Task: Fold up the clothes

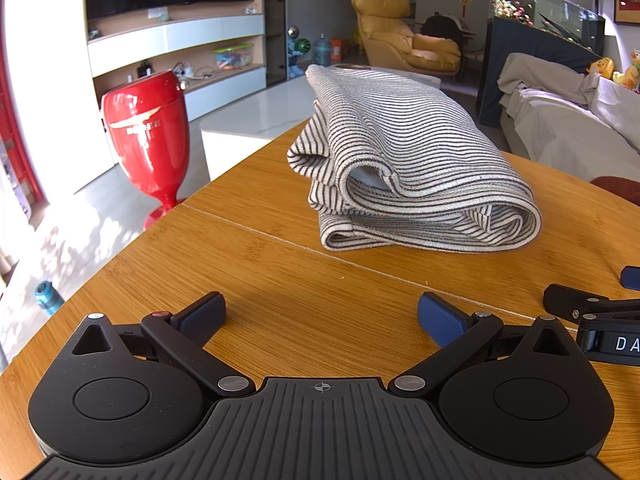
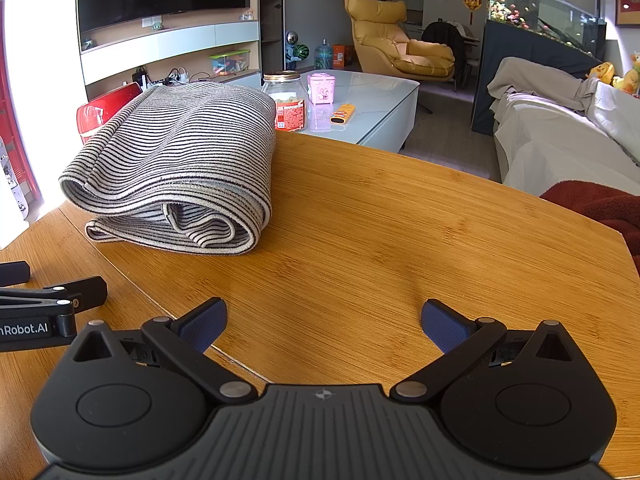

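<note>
Grippers level and low over the bamboo-grain wooden table [image 1: 280,280], both empty.
Left wrist view: black left gripper [image 1: 322,316] spread wide, folded grey-and-black striped garment [image 1: 404,160] ahead on the table. Right wrist view: black right gripper [image 2: 324,322] likewise agape, garment [image 2: 176,168] ahead-left.

black grippers [image 1: 322,316], blue pads [image 1: 440,318]; silver screws [image 1: 231,383]

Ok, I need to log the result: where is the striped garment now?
The folded striped garment lies on the wooden table, ahead of both open grippers: right of centre in the left wrist view, upper left in the right wrist view.
</note>
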A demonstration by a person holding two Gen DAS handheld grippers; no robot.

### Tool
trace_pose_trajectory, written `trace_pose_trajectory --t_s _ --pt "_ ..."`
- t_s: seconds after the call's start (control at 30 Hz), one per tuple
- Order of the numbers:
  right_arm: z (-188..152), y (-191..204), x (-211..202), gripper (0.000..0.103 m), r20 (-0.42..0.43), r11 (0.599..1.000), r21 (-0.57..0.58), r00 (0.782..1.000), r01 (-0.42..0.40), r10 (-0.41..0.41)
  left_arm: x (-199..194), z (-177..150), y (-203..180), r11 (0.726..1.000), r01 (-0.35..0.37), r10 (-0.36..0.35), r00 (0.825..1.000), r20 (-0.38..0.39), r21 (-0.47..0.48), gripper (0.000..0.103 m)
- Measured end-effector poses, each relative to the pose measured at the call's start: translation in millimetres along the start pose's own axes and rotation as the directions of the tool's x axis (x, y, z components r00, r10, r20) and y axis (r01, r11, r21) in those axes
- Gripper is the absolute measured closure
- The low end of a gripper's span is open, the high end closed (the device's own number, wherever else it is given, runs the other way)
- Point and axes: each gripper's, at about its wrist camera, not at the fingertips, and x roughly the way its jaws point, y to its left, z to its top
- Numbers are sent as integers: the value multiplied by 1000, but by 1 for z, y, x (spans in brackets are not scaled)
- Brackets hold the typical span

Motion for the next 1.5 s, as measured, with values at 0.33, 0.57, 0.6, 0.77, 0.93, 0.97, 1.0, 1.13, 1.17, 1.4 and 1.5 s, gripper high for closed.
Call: trace_pose_trajectory --t_s 0.33,0.57,0.6,0.77,0.93,0.97,1.0,1.13,1.17,1.4,1.5 --pt "0 0 0 0 0 1000 0 1000 0 0 0 0 0 1000 0 0 1000 0 0 0" --pt "0 0 0 0 0 1000 0 1000 0 0 0 0 0 1000 0 0 1000 0 0 0" --pt "0 0 0 0 0 1000 0 1000 0 0 0 0 0 1000 0 0 1000 0 0 0" --pt "0 -1 0 0 1 1000 0 1000 0 0 2 1 -1 1000 19 -19 1000 1 15 0" --pt "0 -1 0 0 1 1000 0 1000 -1 1 12 9 -4 996 66 -66 998 0 54 0" --pt "0 -1 -1 0 1 1000 0 1000 -1 1 13 10 -4 996 67 -67 998 0 55 0" --pt "0 -1 -1 0 1 1000 0 1000 -1 1 14 10 -4 996 67 -67 998 0 55 0" --pt "-1 -2 -2 0 3 1000 0 1000 0 0 14 9 -5 997 62 -62 998 2 50 0" --pt "-1 -2 -2 0 3 1000 -1 1000 0 0 14 8 -5 997 60 -60 998 2 48 0" --pt "0 -1 -1 0 3 1000 0 1000 1 -1 13 8 -6 999 39 -39 999 3 33 0" --pt "0 -1 0 0 3 1000 -1 1000 -1 1 12 9 -6 999 36 -37 999 3 31 0"
